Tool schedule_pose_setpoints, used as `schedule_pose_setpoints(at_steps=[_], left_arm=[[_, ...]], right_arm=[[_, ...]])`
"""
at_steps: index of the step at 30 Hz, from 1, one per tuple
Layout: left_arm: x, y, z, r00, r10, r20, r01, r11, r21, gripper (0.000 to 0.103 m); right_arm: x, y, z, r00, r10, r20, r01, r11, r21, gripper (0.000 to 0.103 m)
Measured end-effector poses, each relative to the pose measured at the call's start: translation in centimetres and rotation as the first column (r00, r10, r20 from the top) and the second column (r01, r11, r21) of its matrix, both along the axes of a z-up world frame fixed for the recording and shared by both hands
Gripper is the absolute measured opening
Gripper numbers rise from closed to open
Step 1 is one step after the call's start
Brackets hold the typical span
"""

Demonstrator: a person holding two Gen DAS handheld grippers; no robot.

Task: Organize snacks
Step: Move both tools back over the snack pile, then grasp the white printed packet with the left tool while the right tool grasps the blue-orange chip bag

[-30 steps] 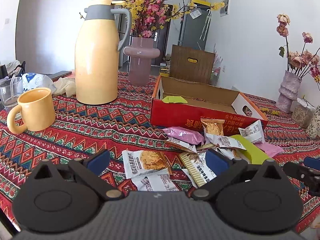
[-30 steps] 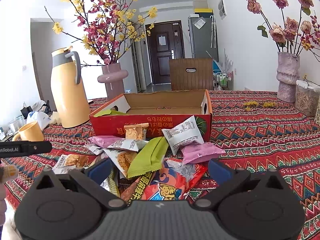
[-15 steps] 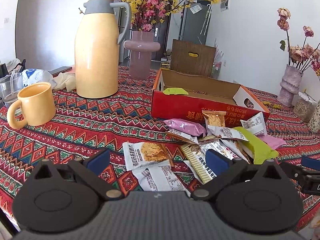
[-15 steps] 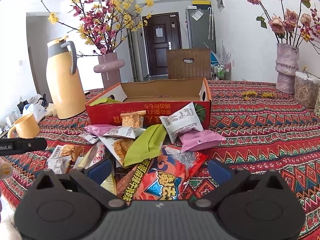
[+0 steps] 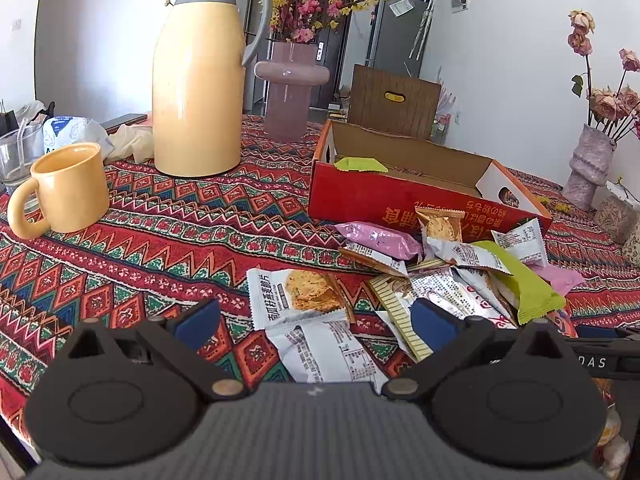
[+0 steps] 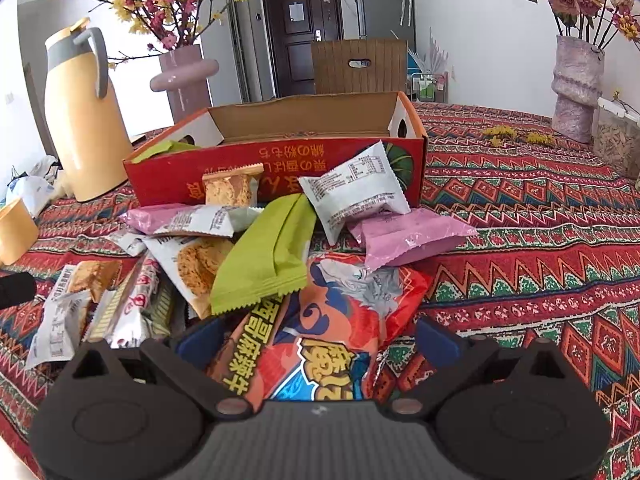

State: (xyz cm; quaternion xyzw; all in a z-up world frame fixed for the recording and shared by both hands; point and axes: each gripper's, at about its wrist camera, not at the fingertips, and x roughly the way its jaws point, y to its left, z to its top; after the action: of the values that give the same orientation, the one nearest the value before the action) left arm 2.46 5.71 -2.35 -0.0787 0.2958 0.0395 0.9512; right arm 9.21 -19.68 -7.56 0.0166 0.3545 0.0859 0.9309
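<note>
Right wrist: red snack bag (image 6: 340, 320) between hand-held gripper (image 6: 318, 338) fingers.

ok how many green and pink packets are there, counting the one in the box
green packets: 2, one on the pile, one in the box
pink packets: 2, one left of the pile, one right
total: 4
</note>
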Motion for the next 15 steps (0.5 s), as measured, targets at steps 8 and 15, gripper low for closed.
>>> schedule_pose_setpoints(at_steps=[8,15], left_arm=[[0.5,0.4,-0.6,1.000,0.010,-0.023,-0.010,1.000,-0.010,0.103],[0.8,0.8,-0.9,0.999,0.024,-0.039,-0.025,1.000,-0.011,0.103]], right_arm=[[-0.9,-1.5,-0.8,1.000,0.007,0.001,-0.007,0.999,-0.036,0.072],[-1.9,-3.0,-0.7,0.999,-0.020,0.039,0.021,0.999,-0.036,0.062]])
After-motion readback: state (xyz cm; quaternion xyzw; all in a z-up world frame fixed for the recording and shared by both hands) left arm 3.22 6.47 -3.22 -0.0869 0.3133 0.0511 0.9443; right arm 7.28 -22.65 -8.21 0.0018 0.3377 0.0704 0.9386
